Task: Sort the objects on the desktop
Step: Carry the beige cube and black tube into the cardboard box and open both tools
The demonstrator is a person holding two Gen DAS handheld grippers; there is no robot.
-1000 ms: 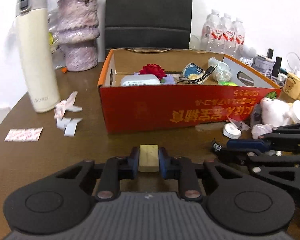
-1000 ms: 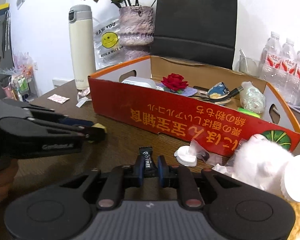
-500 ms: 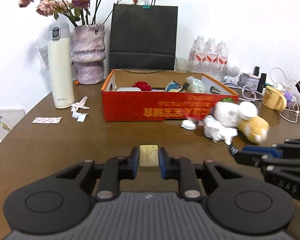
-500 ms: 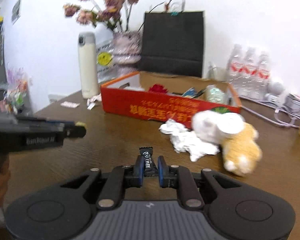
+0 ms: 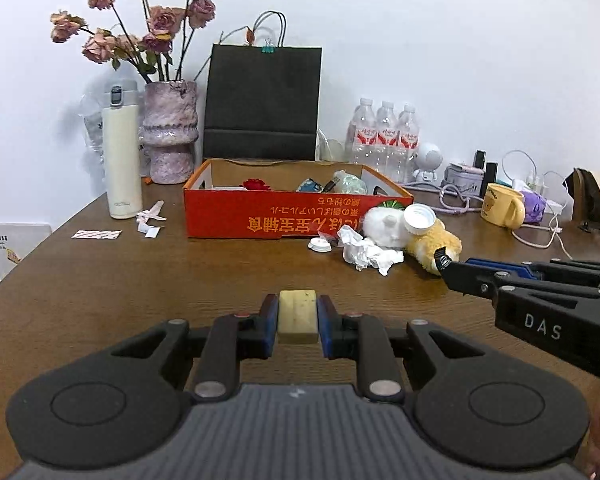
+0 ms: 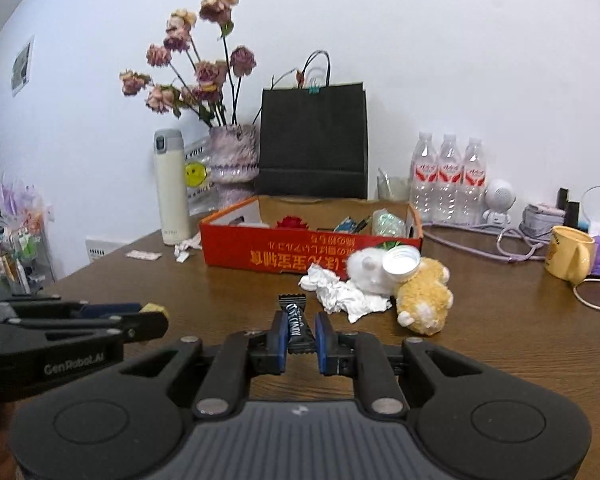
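My left gripper [image 5: 298, 318] is shut on a pale yellow block [image 5: 297, 316], held above the brown table well in front of the red cardboard box [image 5: 292, 218]. My right gripper [image 6: 301, 334] is shut on a small black candy wrapper [image 6: 296, 322]; it shows from the side in the left wrist view [image 5: 446, 266]. The box [image 6: 300, 254] holds a red flower [image 6: 292, 223], a white case and several small items. A plush toy [image 6: 416, 292], crumpled paper [image 6: 340, 294] and a white cap [image 5: 319, 245] lie in front of the box.
A cream flask [image 5: 122, 160], a vase of dried roses [image 5: 170, 136] and a black paper bag [image 5: 262, 100] stand behind the box. Water bottles [image 5: 386, 136], a yellow mug [image 5: 502, 204] and cables sit at the right. Paper scraps [image 5: 150, 220] lie at the left.
Both grippers have pulled back from the box and risen, each still holding its item. The box and clutter now look farther away.
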